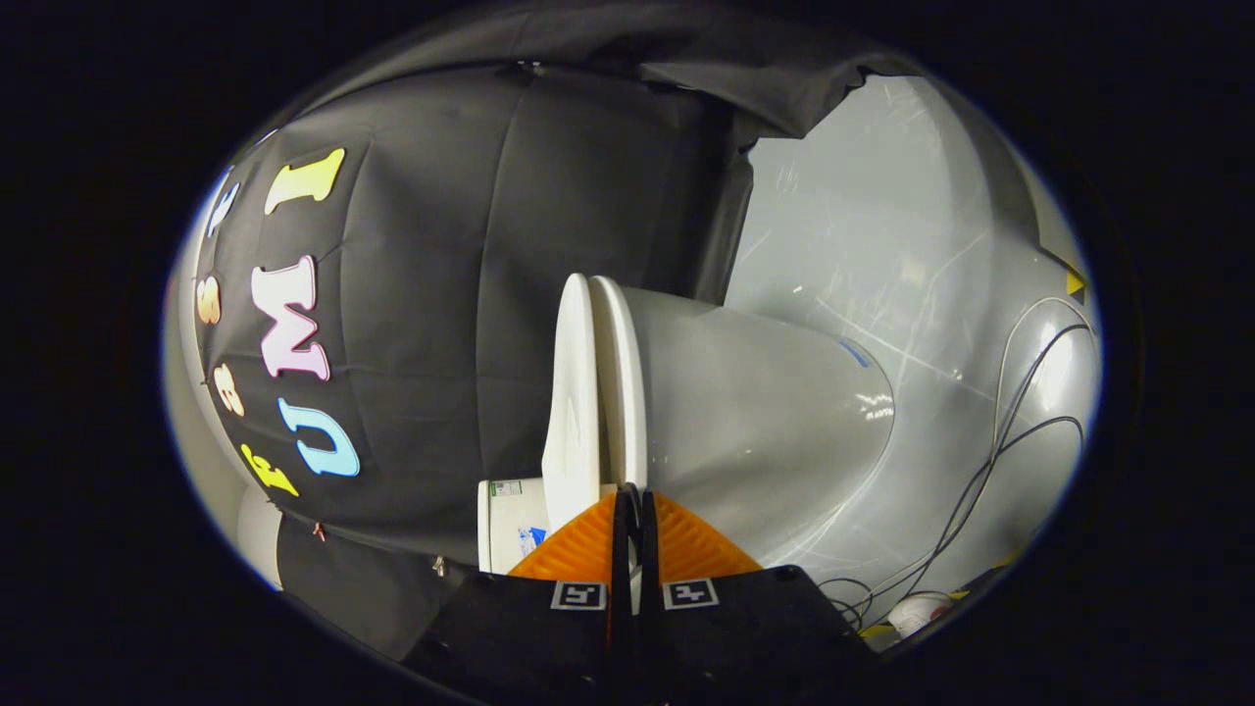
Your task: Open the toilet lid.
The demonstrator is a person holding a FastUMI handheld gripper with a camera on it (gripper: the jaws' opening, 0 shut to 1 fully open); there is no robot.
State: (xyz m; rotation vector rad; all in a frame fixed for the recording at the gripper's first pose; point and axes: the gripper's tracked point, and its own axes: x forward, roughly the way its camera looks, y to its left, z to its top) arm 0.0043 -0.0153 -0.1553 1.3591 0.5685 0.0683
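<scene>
Two fingers of the gripper (pixel 633 505) stood nearly together with only a thin slit between them, their tips at the edge of the toilet lid (pixel 574 392). That lid lay close against the seat (pixel 621 378), atop the bowl (pixel 755 412). Cables (pixel 990 461) trailed on the floor (pixel 882 245) beyond.

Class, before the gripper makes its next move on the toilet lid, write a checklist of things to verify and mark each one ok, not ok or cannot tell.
1. Gripper fingers nearly together, at the edges of lid and seat: ok.
2. Both fingers pressing on the lid: cannot tell; their tips meet where lid and seat join.
3. Lid parted from the seat: not ok; the two lie close together, a thin gap between them.
4. Toilet bowl whole and steady: ok.
5. Cables on the floor lie beyond the bowl, away from the fingers: ok.
</scene>
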